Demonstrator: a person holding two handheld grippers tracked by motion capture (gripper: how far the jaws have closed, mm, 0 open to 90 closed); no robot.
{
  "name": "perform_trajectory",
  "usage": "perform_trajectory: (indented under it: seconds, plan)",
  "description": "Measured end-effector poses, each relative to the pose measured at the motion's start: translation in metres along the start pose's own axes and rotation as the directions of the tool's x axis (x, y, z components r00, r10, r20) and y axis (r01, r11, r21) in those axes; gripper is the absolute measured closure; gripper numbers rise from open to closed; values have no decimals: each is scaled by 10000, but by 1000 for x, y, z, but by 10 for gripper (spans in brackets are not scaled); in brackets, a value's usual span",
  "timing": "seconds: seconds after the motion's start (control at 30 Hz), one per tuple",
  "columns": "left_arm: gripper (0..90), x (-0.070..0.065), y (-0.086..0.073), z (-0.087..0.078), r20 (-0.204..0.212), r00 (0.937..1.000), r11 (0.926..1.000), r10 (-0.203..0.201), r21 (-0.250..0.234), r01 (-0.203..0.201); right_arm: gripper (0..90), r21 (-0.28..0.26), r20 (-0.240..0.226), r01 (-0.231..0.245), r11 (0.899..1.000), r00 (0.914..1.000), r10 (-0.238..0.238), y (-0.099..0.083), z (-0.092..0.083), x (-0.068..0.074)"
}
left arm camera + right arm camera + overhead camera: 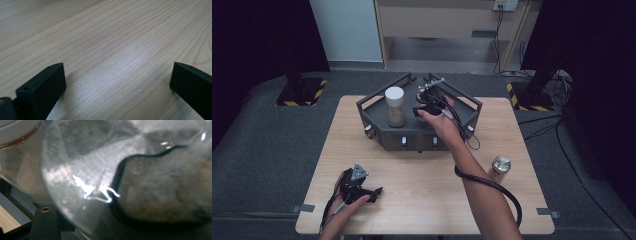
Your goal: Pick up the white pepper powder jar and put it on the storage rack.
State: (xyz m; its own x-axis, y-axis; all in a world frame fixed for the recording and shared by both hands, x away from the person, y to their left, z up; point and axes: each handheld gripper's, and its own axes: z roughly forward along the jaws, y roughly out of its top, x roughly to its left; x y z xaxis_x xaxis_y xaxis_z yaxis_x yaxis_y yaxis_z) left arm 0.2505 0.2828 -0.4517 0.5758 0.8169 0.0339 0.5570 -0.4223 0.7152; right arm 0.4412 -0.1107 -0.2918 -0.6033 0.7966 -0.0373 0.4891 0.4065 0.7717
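1. A clear glass jar (140,182) is very close in front of the right gripper's camera, blurred, with bright reflections on its wall.
2. Inside it, toward the right, there is a brownish grainy filling (170,195).
3. At the upper left stands a second jar (22,170) with a white lid (17,130).
4. One black jaw rises at the lower left, touching the near jar.
5. At the lower left edge, a dark tray rim (15,217) and a wooden table (6,221) are visible.

Left gripper (373,191) fingers (42,87) spread; right arm (477,185) extended.
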Motion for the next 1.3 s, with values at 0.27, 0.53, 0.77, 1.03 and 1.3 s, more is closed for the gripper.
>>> perform_trajectory:
  seconds: [0.27,0.53,0.77,1.03,1.3]
  plan:
    - [0,0,0,0,0,10000,10000,2,0,-2,308,46,22,-28,10000,10000,28,0,3,1]
    - [0,0,0,0,1,10000,10000,0,1,0,308,174,52,-154,9997,9999,154,-2,9,0]
    - [0,0,0,0,3,10000,10000,1,2,-1,308,162,39,-194,9997,9998,194,-4,11,0]
    - [0,0,0,0,2,10000,10000,-2,0,2,308,204,-28,-261,9995,9997,261,-6,16,1]
    - [0,0,0,0,1,10000,10000,-1,0,1,308,226,-61,-233,9995,9997,235,-7,17,3]
